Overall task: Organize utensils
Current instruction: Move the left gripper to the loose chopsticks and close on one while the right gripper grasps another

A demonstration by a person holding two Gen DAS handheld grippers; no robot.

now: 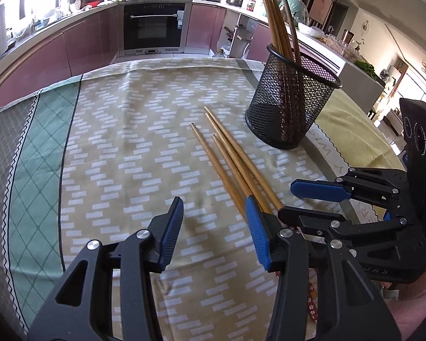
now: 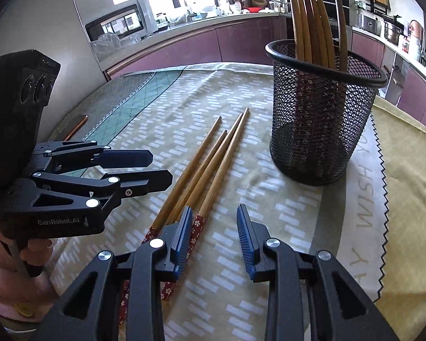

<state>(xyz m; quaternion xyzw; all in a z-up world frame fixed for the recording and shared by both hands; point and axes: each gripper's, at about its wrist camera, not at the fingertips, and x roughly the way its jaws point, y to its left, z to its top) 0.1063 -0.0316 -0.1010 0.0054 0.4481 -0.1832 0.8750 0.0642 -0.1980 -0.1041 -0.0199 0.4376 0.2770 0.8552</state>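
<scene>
Four loose chopsticks lie in a loose fan on the tablecloth, their narrow tips toward the mesh cup and their red patterned handles toward the person. The cup stands upright just beyond and to the right of the tips, apart from them, and already holds several chopsticks leaning against its rim.

The left gripper is released, jaws spread wide, holding nothing. Its right finger sits over the handle end of the loose sticks; whether it touches them cannot be told. The right gripper is likewise released and empty, its left finger resting over or just above the handles, with the gap between its fingers mostly over bare cloth to the right of the sticks.

Judged stage: part done, four sticks left to collect.

Risks noted:
- The sticks lie close together and partly crossing; closing on one may pinch two, or roll a neighbour away.
- Thin round sticks flat on soft cloth invite a snagged fold or a slipping grip.
- Both grippers crowd the same handle end, so they may collide.
- The cup looks light, and its leaning contents narrow the opening; a stick brought in at a slant could strike them or tip the cup.
</scene>
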